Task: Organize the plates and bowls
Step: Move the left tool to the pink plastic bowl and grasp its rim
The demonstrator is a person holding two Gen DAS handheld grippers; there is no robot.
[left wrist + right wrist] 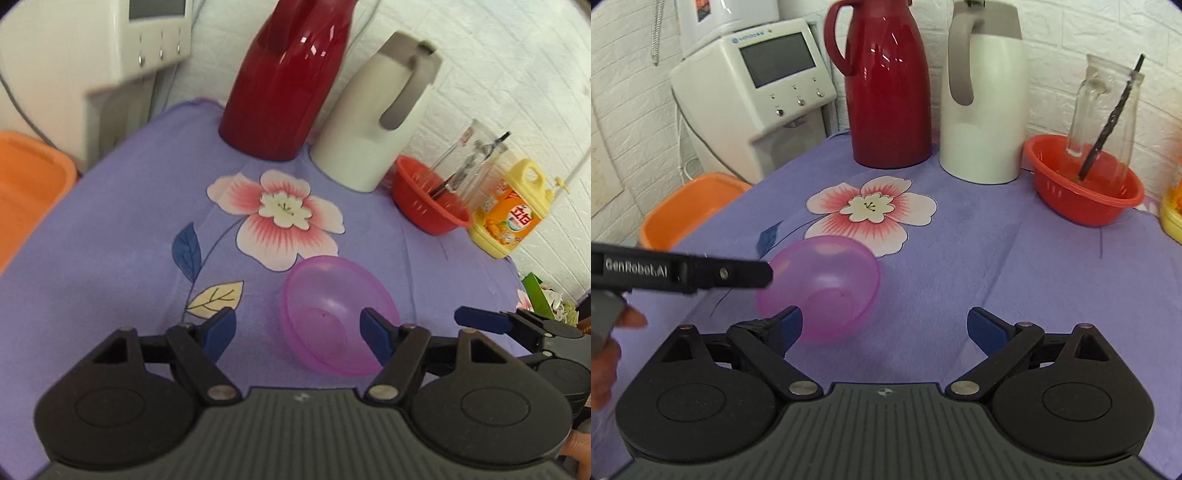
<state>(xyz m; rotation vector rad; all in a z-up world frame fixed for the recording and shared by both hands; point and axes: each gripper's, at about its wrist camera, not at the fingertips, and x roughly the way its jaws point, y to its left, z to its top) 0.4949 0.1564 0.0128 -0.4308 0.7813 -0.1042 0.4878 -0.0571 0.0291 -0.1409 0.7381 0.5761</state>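
A translucent pink bowl [332, 314] [827, 284] lies tilted on the purple flowered cloth [110, 240], its opening turned toward me. My left gripper [299, 332] is open. Its right fingertip [375, 334] sits over the bowl's hollow, and its left one is well clear of the rim. In the right wrist view that gripper comes in from the left as a black arm [701, 273] ending at the bowl's left rim. Whether it touches the rim I cannot tell. My right gripper [888, 326] is open, with its left fingertip [792, 323] in front of the bowl's near edge.
At the back stand a red thermos [890, 92] and a white thermos [986, 103]. To the right is a red colander [1086, 192] holding a glass jar [1104, 107], then a yellow detergent bottle [509, 210]. A white dispenser [757, 96] and an orange basin [687, 206] stand beyond the left edge.
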